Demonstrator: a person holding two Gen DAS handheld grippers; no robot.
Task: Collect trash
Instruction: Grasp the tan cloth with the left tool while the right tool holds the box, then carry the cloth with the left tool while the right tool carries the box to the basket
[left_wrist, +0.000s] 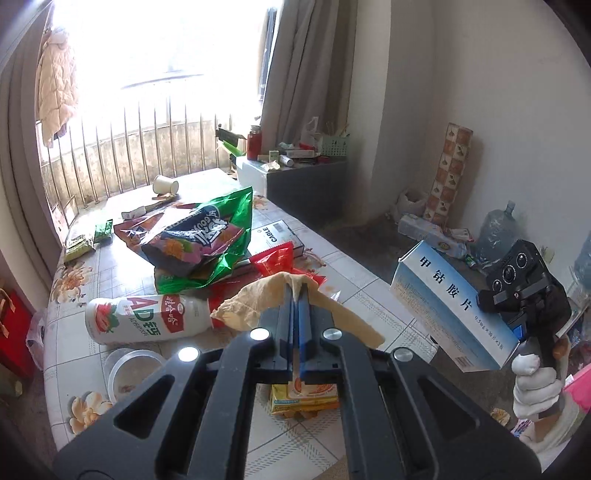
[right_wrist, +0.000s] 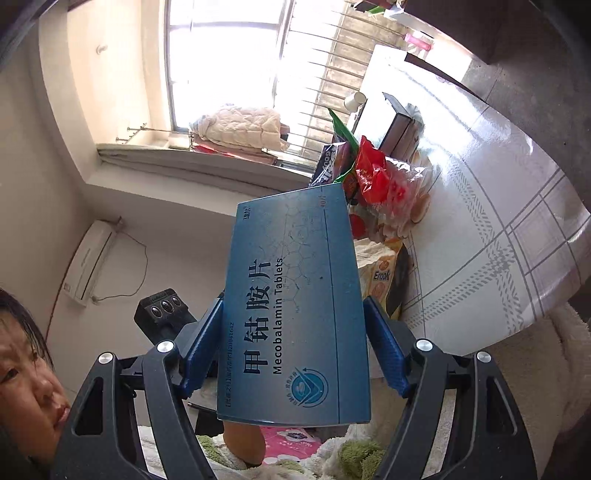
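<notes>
The left gripper (left_wrist: 298, 291) is pinching a crumpled tan paper napkin (left_wrist: 258, 299) between closed fingers, above the tiled-pattern table (left_wrist: 321, 435) (littered with a strawberry AD milk bottle (left_wrist: 147, 319) and green foil snack bag (left_wrist: 218, 236)). The right gripper (right_wrist: 295, 347) is clamping a blue rectangular cardboard medicine box (right_wrist: 295, 295), lifted off to the table's side.

Blue Mecobalamin tablet box (right_wrist: 295, 310), flat and intact, raised off the desk (left_wrist: 325, 258). Crumpled tan paper napkin (left_wrist: 258, 299), lifted just above an AD strawberry milk bottle (left_wrist: 144, 317) lying on its side. Beyond, green snack bag (left_wrist: 221, 236), red wrapper (left_wrist: 275, 260), tipped paper cup (left_wrist: 165, 184).
</notes>
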